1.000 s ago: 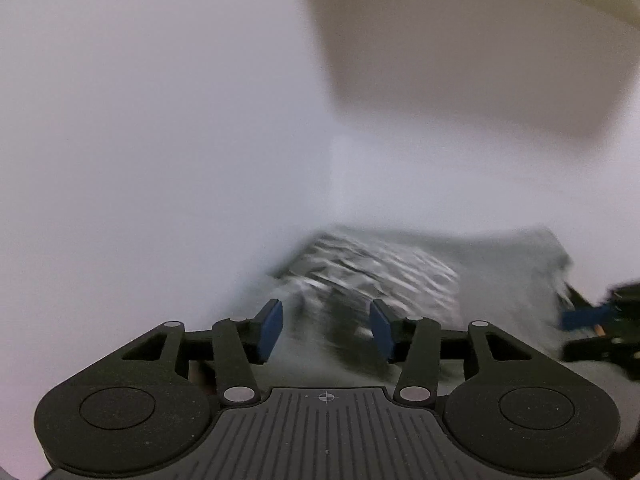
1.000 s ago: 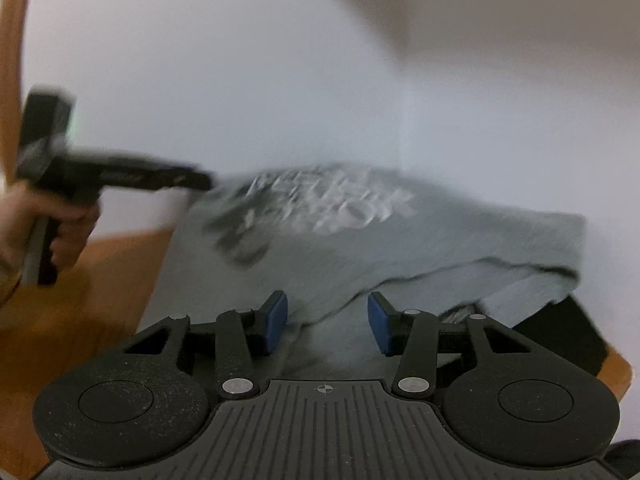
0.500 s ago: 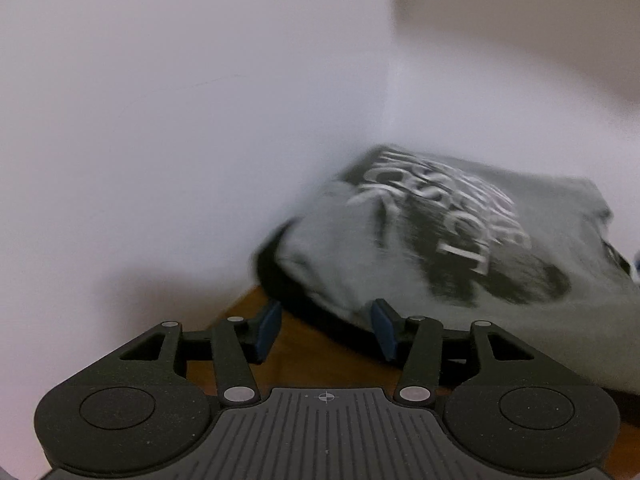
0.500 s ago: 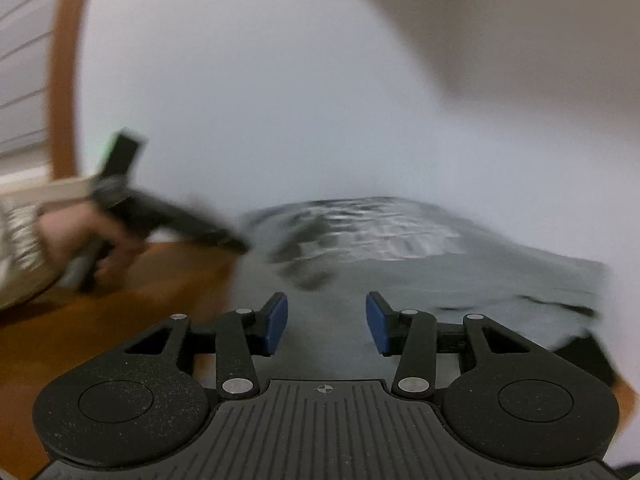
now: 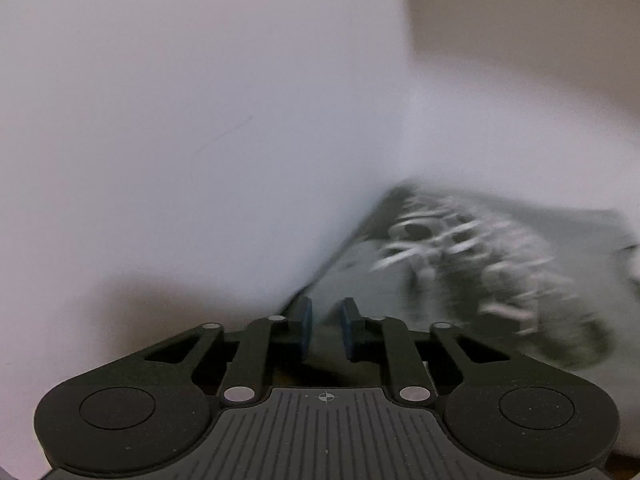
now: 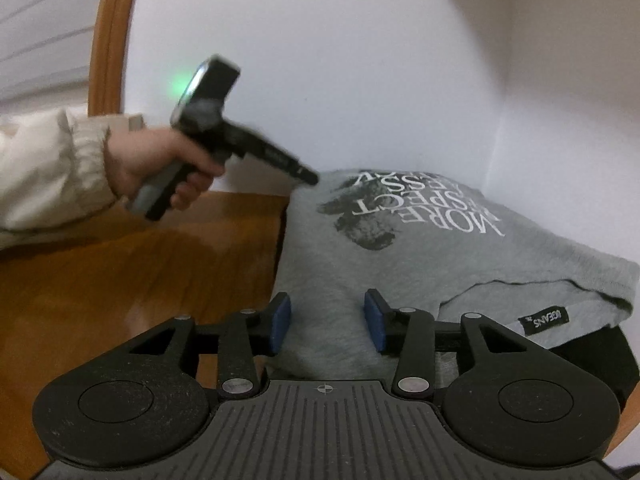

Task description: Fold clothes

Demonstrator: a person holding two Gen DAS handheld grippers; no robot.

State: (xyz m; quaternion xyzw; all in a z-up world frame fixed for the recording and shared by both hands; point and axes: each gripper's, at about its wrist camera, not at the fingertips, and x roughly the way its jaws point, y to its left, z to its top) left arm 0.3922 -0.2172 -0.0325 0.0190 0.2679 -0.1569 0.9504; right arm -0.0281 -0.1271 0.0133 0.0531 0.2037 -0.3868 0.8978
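Looks like the folding's basically done and we're at the tidy-up stage: the grey t-shirt [image 6: 420,256] sits folded in the corner against the white wall [image 6: 320,60], on top of something dark on the wooden table [image 6: 120,280]. The left gripper [image 5: 325,330] is at the shirt's far corner with its fingers nearly closed, though I can't tell if they've pinched cloth. The right gripper [image 6: 327,320] hovers wide open and empty over the near edge, so next it probably just needs a gentle press to square things up.
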